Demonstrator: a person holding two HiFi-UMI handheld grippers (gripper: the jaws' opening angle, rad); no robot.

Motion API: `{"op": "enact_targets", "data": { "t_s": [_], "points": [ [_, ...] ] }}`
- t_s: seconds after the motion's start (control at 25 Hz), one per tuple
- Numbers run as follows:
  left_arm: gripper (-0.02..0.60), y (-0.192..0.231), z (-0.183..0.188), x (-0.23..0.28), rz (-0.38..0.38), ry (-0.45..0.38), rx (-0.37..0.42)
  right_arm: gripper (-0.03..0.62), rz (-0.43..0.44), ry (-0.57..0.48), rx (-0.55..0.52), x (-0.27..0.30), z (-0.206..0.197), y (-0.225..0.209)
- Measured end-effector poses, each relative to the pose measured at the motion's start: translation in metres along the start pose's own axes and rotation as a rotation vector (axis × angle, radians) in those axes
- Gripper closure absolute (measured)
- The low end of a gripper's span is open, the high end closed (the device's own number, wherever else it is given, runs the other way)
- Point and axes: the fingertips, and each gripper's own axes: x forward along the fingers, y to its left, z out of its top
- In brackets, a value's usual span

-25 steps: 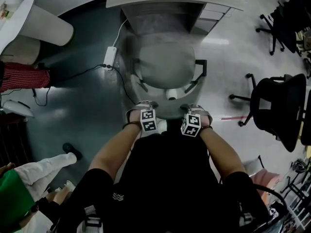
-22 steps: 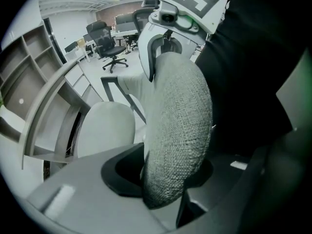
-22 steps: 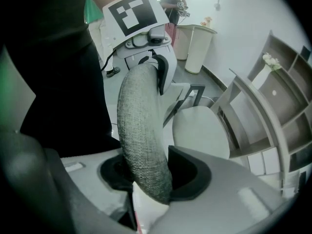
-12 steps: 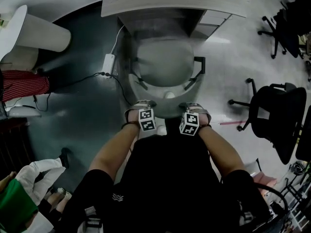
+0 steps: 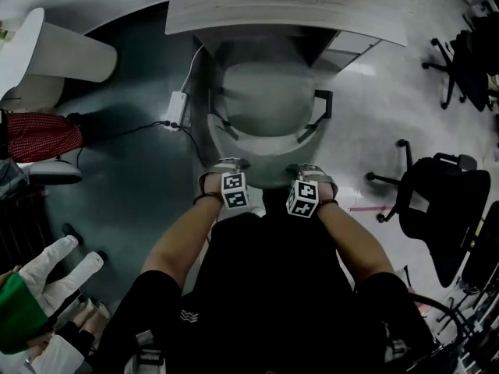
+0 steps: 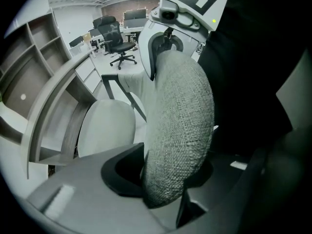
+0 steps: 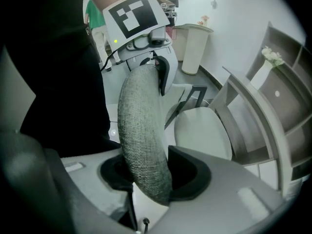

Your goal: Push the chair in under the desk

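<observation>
The grey fabric chair is in the head view, its seat [image 5: 265, 100] close to the pale curved desk [image 5: 281, 10], with the seat's far edge at the desk's rim. My left gripper [image 5: 226, 166] and right gripper [image 5: 309, 170] each straddle the top of the backrest [image 5: 265, 166], side by side. In the left gripper view the backrest [image 6: 180, 130] fills the gap of my left gripper [image 6: 168, 182], pads on both faces. The right gripper view shows the same grip, right gripper [image 7: 151, 179] on the backrest [image 7: 141, 140]. Both are shut on it.
A power strip [image 5: 173, 104] with cables lies on the floor left of the chair. A white bin [image 5: 66, 45] stands far left. A drawer unit [image 5: 347, 49] sits under the desk's right end. Black office chairs [image 5: 444, 197] stand to the right. A person's legs [image 5: 47, 275] show lower left.
The chair and both grippers have moved toward the desk, so the seat sits nearer its rim. The person's legs at lower left have shifted.
</observation>
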Motion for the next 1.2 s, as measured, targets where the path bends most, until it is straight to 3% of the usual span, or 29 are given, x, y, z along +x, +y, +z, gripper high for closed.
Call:
{"op": "enact_targets", "data": {
  "t_s": [0.56,1.2],
  "points": [
    [0.405,0.074,0.005,-0.005,0.007,0.005,-0.032,0.441,0.01,-0.022,-0.033,-0.002,0.006,-0.074],
    [0.407,0.159,-0.004,-0.002,-0.004,0.001,-0.007,0.441,-0.001,0.0,-0.011,0.011,0.016,-0.158]
  ]
}}
